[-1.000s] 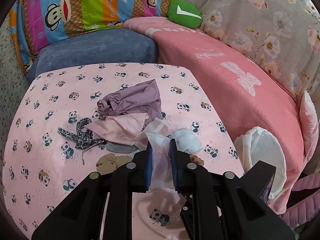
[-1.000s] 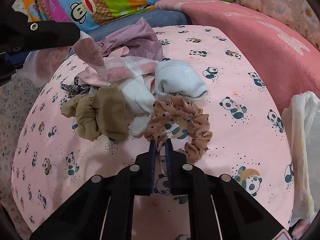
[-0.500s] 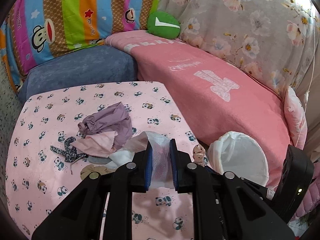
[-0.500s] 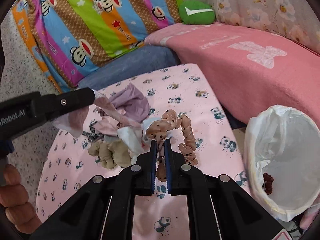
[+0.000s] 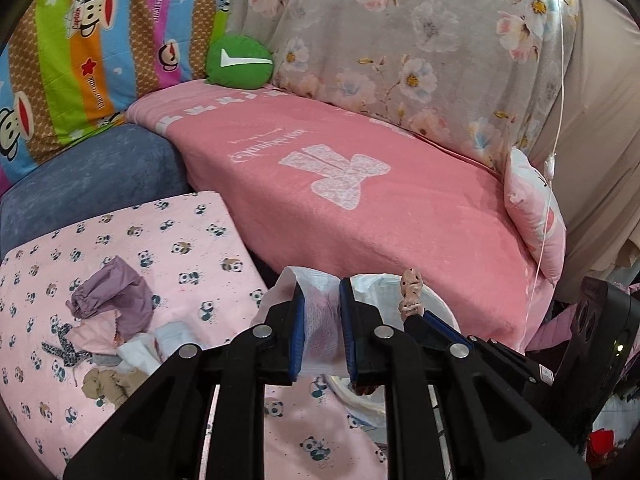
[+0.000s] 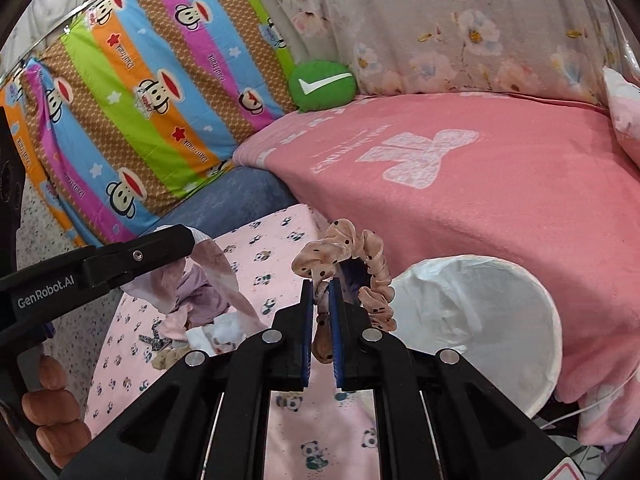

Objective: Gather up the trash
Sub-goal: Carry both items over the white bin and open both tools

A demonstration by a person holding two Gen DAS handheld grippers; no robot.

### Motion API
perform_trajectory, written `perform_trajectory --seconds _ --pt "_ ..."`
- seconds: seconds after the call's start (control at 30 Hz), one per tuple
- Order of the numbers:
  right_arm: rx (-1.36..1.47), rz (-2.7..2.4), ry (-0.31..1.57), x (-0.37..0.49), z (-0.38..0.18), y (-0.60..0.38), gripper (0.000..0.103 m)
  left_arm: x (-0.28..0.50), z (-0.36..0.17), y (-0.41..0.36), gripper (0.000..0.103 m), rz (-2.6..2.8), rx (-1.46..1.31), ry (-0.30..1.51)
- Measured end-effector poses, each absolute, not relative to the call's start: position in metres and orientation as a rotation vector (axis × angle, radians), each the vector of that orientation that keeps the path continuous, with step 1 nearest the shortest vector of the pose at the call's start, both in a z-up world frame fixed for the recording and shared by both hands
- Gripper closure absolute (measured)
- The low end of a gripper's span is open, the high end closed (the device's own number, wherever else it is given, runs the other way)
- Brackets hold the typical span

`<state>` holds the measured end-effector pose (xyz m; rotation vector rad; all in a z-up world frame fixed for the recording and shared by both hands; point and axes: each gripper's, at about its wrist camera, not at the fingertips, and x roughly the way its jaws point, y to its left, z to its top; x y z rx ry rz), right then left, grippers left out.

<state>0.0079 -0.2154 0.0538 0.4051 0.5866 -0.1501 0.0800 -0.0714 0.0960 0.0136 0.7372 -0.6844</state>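
Both hands are carrying trash toward the white-lined bin (image 6: 476, 320), so the step in hand is the drop. The right gripper (image 6: 320, 308) is clamped on a peach dotted scrunchie (image 6: 352, 264), which arches up from the jaws and hangs at about ten o'clock from the bin's mouth, not yet over it. The left gripper (image 5: 322, 312) pinches a thin white-and-pink plastic wrapper (image 5: 320, 320) between its blue pads.

To do this well, I judge each gripper should be brought squarely over the opening before letting go (the scrunchie is springy and could catch on a pad, the wrapper is light and may cling or drift), so release low and near the liner.

The right wrist view shows the bin's open mouth whole, at three o'clock from the jaws, and the person's fingers (image 6: 48, 408) on the left handle. The left wrist view hides most of the bin but shows the clothes pile (image 5: 116, 320) on the panda-print cloth (image 5: 180, 232), at nine o'clock.
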Motion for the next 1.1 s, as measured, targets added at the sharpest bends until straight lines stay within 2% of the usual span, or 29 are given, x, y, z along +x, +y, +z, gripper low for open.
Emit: perform_trajectory --seconds 0.33,0.43,0.5,0.57,0.63,0.67,1.1 --pt "0.458 -0.248 0.595 -0.014 0.04 -0.271 0.093 0.068 0.089 -0.132 0.086 -0.781 0.072 0.768" --pt "0.47 -0.266 0.599 -0.017 0.034 -0.281 0.089 0.068 0.084 -0.145 0.085 -0.787 0.08 0.794" --pt "0.48 -0.283 0.594 -0.02 0.031 -0.285 0.085 0.07 0.081 -0.15 0.072 -0.789 0.079 0.817" --pt "0.491 -0.291 0.59 -0.022 0.029 -0.288 0.079 0.068 0.08 -0.149 0.046 -0.773 0.068 0.8" --pt "0.492 -0.301 0.584 -0.024 0.028 -0.289 0.072 0.065 0.082 -0.148 0.032 -0.758 0.066 0.773" --pt "0.491 -0.304 0.582 -0.025 0.028 -0.289 0.07 0.063 0.083 -0.147 0.029 -0.757 0.067 0.759" --pt "0.464 -0.285 0.594 -0.025 0.028 -0.273 0.06 0.066 0.073 -0.12 0.028 -0.646 0.078 0.756"
